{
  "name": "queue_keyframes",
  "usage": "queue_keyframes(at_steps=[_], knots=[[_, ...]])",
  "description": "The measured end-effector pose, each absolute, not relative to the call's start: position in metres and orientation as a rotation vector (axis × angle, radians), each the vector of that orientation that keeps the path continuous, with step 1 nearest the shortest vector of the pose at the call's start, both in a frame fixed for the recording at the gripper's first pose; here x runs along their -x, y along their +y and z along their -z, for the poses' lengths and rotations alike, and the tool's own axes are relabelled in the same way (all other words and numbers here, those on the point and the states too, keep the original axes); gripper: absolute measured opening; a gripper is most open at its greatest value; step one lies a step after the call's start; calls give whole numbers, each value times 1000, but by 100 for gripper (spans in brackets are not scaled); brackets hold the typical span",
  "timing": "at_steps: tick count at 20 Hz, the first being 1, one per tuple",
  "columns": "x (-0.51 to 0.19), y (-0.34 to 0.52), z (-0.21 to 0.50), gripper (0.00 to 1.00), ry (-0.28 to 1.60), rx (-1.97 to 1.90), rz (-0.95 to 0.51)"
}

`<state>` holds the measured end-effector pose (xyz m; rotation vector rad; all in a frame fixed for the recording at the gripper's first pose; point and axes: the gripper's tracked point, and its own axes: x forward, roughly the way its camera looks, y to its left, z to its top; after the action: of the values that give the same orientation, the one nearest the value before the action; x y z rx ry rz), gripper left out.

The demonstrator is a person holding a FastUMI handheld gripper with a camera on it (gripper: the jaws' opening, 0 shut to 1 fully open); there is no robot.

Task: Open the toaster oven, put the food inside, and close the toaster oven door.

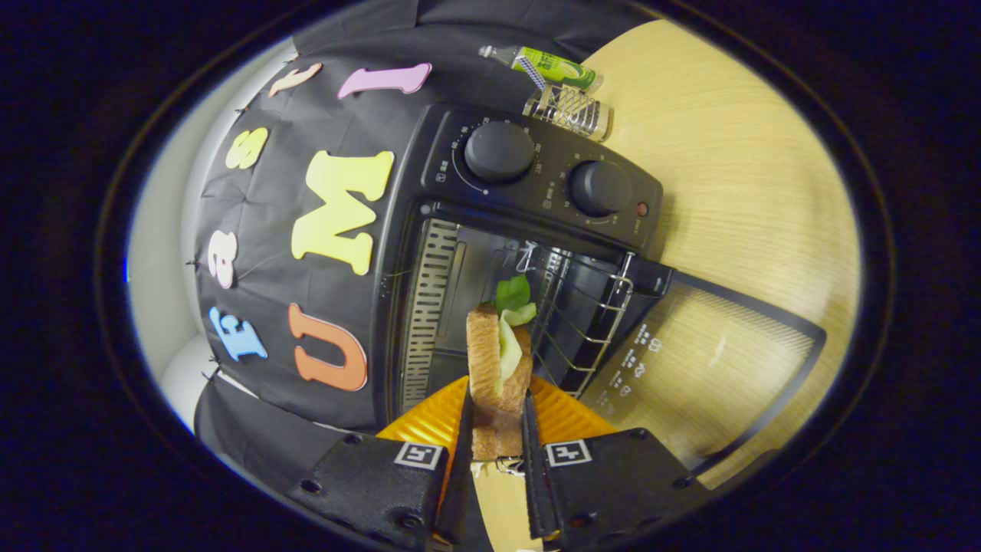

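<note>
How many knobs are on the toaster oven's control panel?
2. One knob sits toward the booth's cloth wall; the other knob is beside it, next to a small red light. The claw grips the sandwich.

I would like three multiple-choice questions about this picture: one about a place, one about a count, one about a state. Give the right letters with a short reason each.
1. Where is the sandwich?
A. on the oven's rack
B. between the gripper's jaws
C. on the table beside the bottle

2. How many round knobs does the toaster oven have on its panel?
A. one
B. two
C. four

3. What is the state of the oven door?
A. open
B. shut
C. taken off

Answers:
1 B: both jaws press on the sandwich's sides, just before the oven's opening.
2 B: two knobs sit side by side.
3 A: the door lies folded down and the wire rack inside shows.
</note>
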<state>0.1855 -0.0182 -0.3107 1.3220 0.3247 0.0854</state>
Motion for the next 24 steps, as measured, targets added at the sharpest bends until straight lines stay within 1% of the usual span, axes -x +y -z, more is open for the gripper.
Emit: queue_keyframes(at_steps=[4, 10, 11, 14, 20, 24], knots=[[-217, -7, 307, 36, 297, -1292, -22], [-244, -1, 308, 36, 292, -1317, 22], [-250, -2, 314, 36, 286, -1303, 49], [-249, 1, 319, 37, 315, -1201, 18], [-241, 9, 329, 53, 402, -817, -6], [-241, 17, 327, 74, 420, -632, -45]])
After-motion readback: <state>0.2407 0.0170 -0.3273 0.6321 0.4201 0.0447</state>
